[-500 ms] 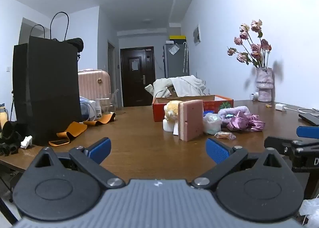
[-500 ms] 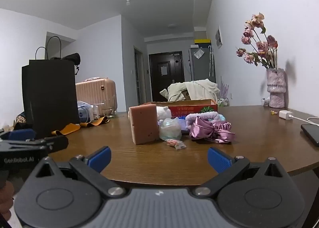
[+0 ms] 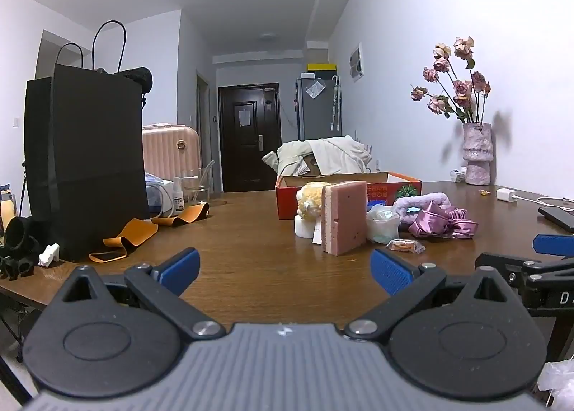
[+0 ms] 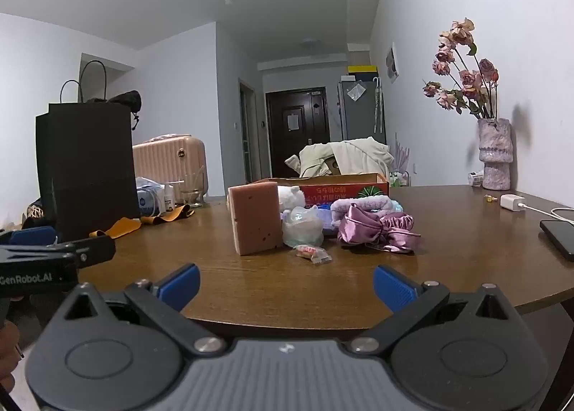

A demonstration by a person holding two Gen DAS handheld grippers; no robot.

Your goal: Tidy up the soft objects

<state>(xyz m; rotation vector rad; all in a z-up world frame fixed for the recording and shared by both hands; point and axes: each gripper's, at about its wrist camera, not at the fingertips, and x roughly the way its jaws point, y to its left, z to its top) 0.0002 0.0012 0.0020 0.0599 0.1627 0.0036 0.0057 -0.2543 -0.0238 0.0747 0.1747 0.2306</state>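
Nearest, the left gripper [image 3: 283, 269] and right gripper [image 4: 285, 283] hover at the table [image 3: 251, 260] edge, jaws wide apart and empty, unchanged from half a second ago. Beyond, unmoved, a pink sponge [image 3: 344, 217] stands upright beside a purple satin scrunchie [image 4: 373, 229], before the red cardboard box [image 3: 394, 186].

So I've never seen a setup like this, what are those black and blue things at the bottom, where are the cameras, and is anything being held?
Those are two hand-held grippers, each carrying its own forward-looking camera. One picture looks past the left gripper, the other past the right gripper. Both are open and hold nothing. On the wooden table stand a pink sponge, a purple satin scrunchie, a clear plastic bag, a red cardboard box and a black paper bag.
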